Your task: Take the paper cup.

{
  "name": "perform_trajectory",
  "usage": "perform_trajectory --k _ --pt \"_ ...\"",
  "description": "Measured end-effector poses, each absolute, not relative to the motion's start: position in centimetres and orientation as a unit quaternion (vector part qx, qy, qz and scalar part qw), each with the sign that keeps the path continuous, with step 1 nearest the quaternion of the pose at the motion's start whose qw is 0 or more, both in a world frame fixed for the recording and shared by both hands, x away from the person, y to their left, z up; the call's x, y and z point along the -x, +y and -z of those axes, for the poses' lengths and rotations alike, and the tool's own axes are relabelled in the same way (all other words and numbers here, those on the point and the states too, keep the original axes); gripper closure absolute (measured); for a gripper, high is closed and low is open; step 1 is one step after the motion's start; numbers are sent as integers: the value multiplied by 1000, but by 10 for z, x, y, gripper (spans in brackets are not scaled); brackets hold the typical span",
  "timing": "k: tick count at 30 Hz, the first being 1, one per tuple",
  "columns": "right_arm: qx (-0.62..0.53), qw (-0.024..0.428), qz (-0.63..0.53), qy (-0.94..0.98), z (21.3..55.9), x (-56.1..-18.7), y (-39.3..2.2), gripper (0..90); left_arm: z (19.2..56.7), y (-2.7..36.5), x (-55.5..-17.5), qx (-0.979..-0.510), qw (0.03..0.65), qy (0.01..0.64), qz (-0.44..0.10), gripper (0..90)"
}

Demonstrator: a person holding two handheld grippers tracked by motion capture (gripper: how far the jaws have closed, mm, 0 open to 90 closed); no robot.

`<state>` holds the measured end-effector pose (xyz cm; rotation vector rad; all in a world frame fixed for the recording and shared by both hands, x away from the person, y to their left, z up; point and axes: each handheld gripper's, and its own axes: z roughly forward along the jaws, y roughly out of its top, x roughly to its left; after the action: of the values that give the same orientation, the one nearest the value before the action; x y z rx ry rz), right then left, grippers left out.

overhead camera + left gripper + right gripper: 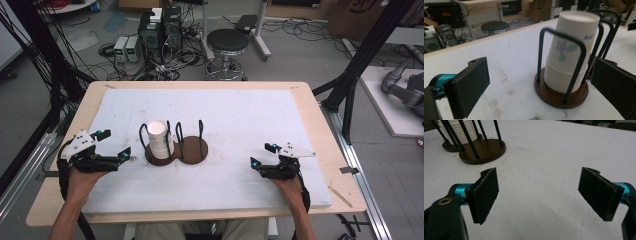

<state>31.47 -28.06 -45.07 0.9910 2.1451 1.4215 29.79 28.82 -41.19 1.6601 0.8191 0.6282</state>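
Observation:
A stack of white paper cups [158, 136] stands upside down in the left bay of a brown two-bay wire holder [194, 150]; the top cup carries a flower print [563, 50]. The right bay is empty. My left gripper [116, 144] is open just left of the holder, its jaws wide apart and aimed at the cup stack [571, 47]. My right gripper [263, 155] is open over the white mat, well right of the holder [482, 148], with nothing between its pads [485, 195].
A white foam mat [250, 115] covers most of the wooden table [320, 130]. Beyond the far edge stand a black stool [227, 42], computer cases [160, 30] and cables on the floor. Black frame posts [360, 65] flank the table.

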Motion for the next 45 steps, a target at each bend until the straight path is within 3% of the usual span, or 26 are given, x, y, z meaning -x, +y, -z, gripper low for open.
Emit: perform_trajectory --k 12,24,45 --pt "-357 187 -506 762 451 -314 -282 171 367 286 -312 -706 583 311 -254 20" --pt "-361 175 -499 768 451 -318 -282 171 318 272 -344 -761 560 257 -203 20" --pt "-357 173 -498 771 451 -318 -281 171 310 219 -388 -868 459 149 -118 20"
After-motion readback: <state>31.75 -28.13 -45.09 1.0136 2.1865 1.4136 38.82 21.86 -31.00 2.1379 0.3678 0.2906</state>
